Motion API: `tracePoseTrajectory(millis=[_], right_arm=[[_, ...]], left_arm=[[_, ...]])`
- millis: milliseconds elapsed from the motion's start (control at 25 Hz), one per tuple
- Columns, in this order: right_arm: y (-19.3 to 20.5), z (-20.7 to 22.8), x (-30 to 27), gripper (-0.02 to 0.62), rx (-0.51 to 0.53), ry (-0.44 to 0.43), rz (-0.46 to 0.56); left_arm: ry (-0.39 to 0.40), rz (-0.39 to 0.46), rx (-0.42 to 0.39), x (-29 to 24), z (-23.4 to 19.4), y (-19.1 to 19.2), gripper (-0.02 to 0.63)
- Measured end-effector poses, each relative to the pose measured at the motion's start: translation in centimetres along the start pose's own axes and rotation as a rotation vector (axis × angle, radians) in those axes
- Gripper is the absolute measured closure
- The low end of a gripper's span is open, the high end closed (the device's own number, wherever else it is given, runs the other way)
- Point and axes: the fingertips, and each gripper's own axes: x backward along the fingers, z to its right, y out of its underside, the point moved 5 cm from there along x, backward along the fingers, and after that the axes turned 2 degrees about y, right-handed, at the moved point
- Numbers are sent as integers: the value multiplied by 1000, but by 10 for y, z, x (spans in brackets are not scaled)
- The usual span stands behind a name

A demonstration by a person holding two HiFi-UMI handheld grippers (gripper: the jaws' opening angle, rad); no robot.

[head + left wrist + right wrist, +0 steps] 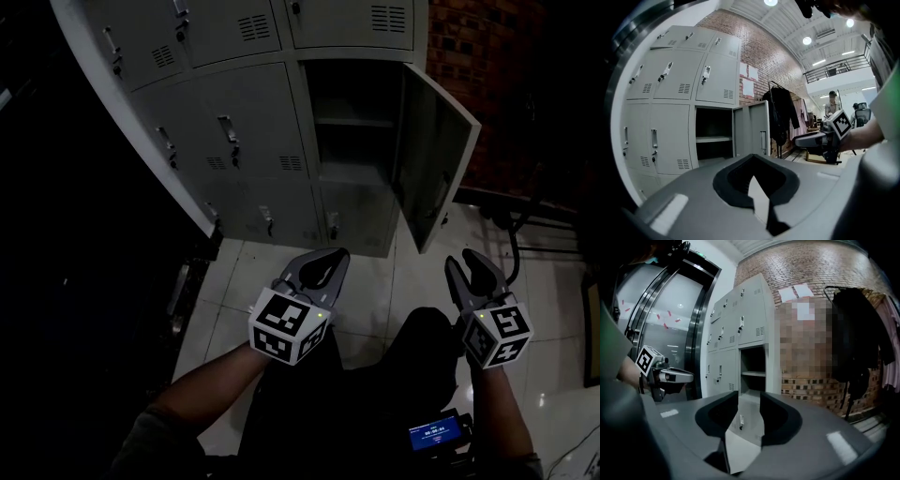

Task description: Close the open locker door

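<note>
Hovering at near left, the left gripper (323, 265) has its jaws together and empty. Farther off, the locker door (436, 155) stands upright, swung out from the right side of its open compartment (352, 122). The right gripper (472, 267), jaws narrowly apart and empty, is the nearer one, with bare floor (389, 281) between it and the door's free edge.

Open floor (375, 281) reaches the locker door (436, 150) — hung coats (782, 112) beyond.

Head view downward, gripper views toward lockers (234, 122)
</note>
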Motion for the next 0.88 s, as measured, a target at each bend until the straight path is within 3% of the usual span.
tracePoseTrajectory(millis=[600, 880], right_arm=[[5, 6, 0, 437, 22, -2, -32], [2, 23, -28, 385, 50, 4, -39]], left_arm=[[-13, 37, 10, -13, -9, -18, 604], [-3, 35, 7, -34, -26, -20, 604]])
